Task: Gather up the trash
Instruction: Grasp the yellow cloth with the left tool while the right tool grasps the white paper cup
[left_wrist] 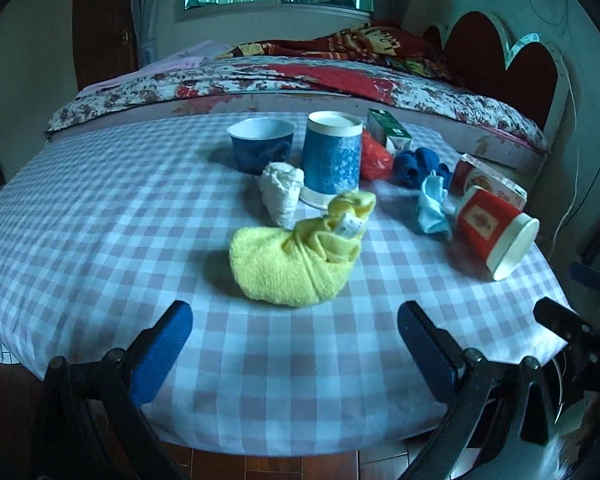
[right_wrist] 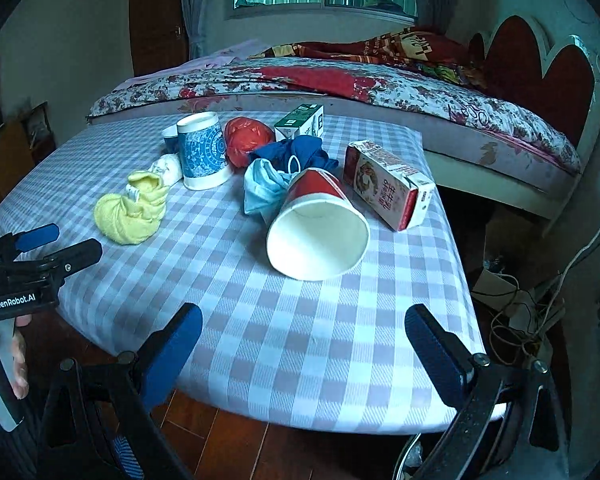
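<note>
Trash (right_wrist: pixel 318 224) strewn on checked table (right_wrist: pixel 300 340), left tongs (left_wrist: pixel 296 344) and right tongs (right_wrist: pixel 304 344) spread wide, empty

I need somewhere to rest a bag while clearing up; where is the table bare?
The near edge of the table is bare, in front of the tipped red cup. So is the left side, beyond the yellow cloth. The far right is crowded.

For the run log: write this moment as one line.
phase: approach | left tool: open, empty, facing yellow cloth bundle | right tool: open, empty, facing tipped red paper cup | table: nothing collected yet
</note>
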`<state>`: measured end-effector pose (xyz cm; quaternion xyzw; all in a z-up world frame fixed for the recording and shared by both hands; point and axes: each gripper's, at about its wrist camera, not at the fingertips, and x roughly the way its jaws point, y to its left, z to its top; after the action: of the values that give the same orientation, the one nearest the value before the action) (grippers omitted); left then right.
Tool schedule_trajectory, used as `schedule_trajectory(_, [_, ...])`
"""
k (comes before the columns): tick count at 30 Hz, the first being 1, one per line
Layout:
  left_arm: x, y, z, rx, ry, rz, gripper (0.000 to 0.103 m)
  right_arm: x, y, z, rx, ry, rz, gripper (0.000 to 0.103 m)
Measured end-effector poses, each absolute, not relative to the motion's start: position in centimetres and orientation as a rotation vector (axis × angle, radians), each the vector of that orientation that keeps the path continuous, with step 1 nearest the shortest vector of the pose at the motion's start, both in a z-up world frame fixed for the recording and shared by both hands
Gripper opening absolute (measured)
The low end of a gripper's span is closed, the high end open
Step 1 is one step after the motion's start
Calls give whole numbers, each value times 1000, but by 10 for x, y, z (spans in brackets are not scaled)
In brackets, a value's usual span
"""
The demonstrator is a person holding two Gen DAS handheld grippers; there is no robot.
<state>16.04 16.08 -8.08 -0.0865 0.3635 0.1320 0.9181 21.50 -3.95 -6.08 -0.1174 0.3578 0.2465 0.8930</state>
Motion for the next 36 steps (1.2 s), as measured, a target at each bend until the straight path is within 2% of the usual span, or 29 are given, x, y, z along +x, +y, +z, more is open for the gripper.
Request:
schedule_trajectory(8, [196,177,-93,-198,767,294,101,267,-17,-74,-237,778,521,102])
schedule_trajectory(13, [201,178,-100,-204,786,264,91,274,-12,-76,-227,781,548,102])
schedule_trajectory(14, [201,178,-101,-205,787,253,89,274,-11,-77,-230,780,553,98])
schedule_trajectory(17, [203,177,-101,-210,798,203,67,277,-12,-80,-227,801,565,71])
schedule_trajectory(18, [204,176,-100,-212,798,186,56,277,-13,-81,-217,806,570,70])
schedule_trajectory(22, [200,172,-97,-200,784,153,45,274,-16,-77,-198,798,581,60])
schedule_trajectory(25, [193,171,-92,-209,764,141,44,270,-17,-73,-197,786,596,49])
schedule_trajectory(36, [169,148,-66,-173,710,82,44,231,-38,-45,-161,688,600,49])
